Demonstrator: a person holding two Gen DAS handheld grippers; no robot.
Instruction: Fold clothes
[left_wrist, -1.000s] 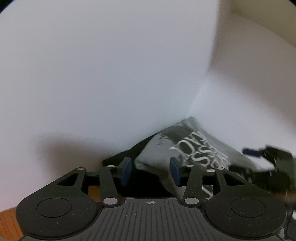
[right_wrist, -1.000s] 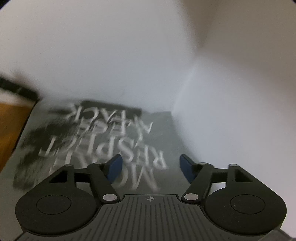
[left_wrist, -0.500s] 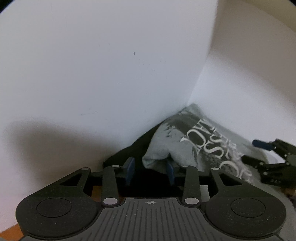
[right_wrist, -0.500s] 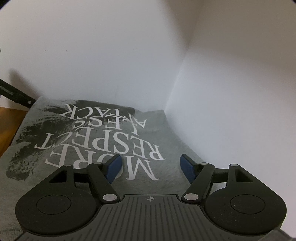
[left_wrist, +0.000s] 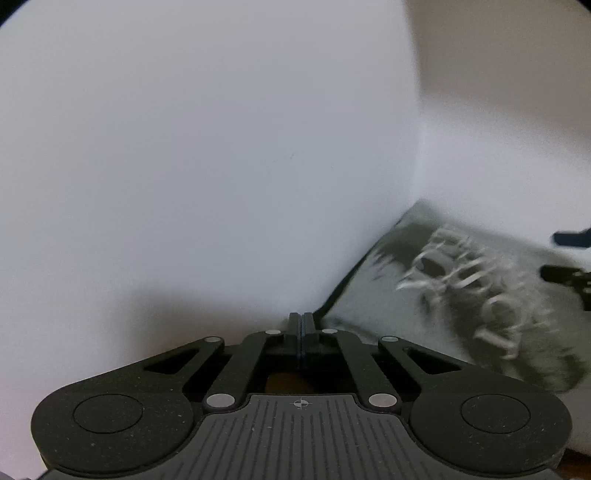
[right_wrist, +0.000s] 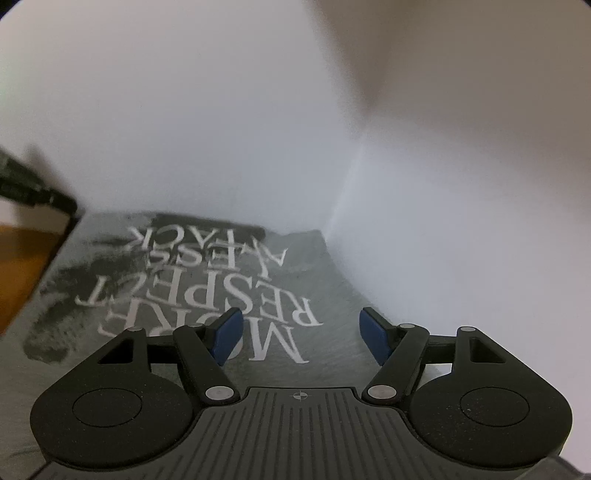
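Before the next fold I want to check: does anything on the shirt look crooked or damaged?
Nothing looks damaged. The grey printed shirt lies flat in the white corner, its lettering upside down in the right wrist view.

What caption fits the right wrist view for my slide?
Open right hand-held gripper above a grey printed T-shirt lying in a white-walled corner.
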